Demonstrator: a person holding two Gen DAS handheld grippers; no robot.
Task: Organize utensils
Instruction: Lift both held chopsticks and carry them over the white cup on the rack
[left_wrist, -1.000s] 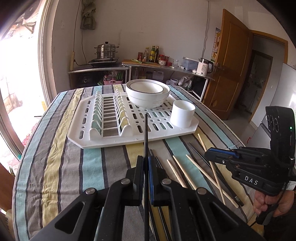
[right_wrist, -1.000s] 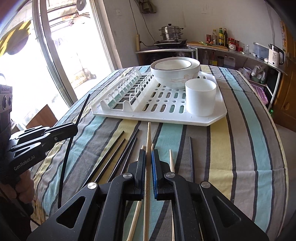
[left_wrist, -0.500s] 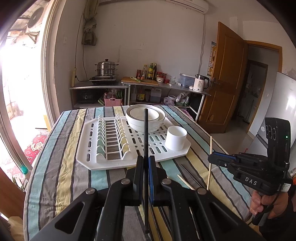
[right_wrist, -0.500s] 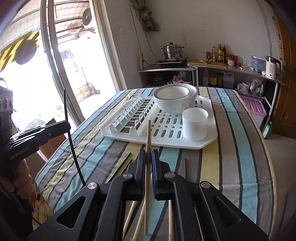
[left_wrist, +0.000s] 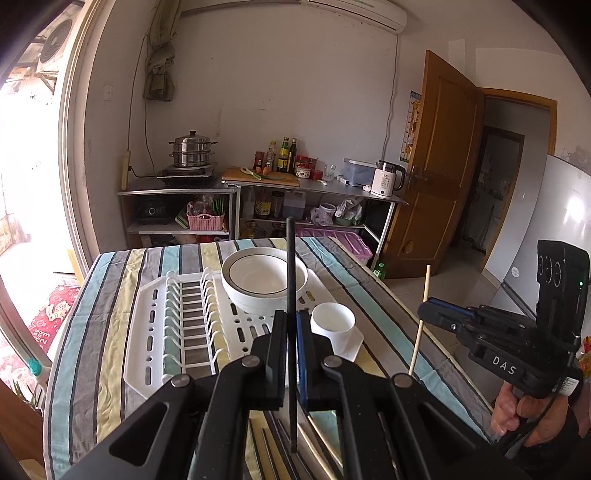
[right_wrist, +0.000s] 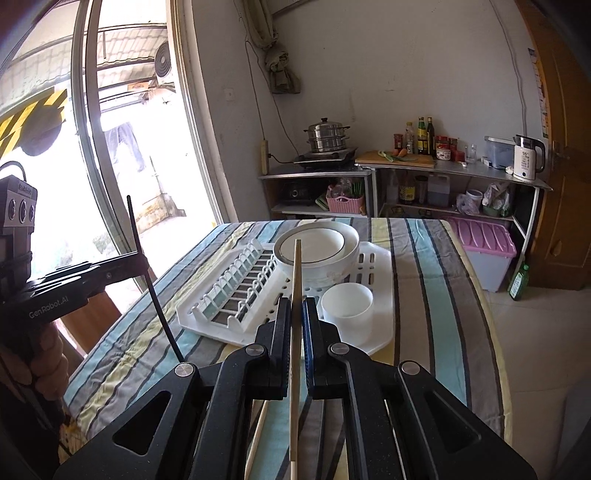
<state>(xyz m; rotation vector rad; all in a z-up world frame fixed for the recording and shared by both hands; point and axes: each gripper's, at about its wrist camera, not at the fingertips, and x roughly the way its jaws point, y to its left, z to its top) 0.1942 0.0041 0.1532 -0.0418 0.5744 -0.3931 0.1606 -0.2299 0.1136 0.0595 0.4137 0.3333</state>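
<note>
Nearest, the left gripper (left_wrist: 291, 325) has its fingers clamped on a black chopstick (left_wrist: 291, 273) standing upright above the striped counter (left_wrist: 107, 314), while the right gripper (right_wrist: 296, 314) has its fingers clamped on a wooden chopstick (right_wrist: 296, 280) that is likewise raised. Beyond them, more chopsticks (left_wrist: 314, 443) lie on the counter just short of the white dish rack (left_wrist: 155, 332). On the rack a white cup (right_wrist: 347, 306) stands in front of a white bowl (right_wrist: 317, 247).

Matt black chopstick (left_wrist: 291, 280), pale wooden chopstick (right_wrist: 296, 280), glossy white plastic rack (left_wrist: 155, 332), striped cloth tablecloth (left_wrist: 96, 332).
</note>
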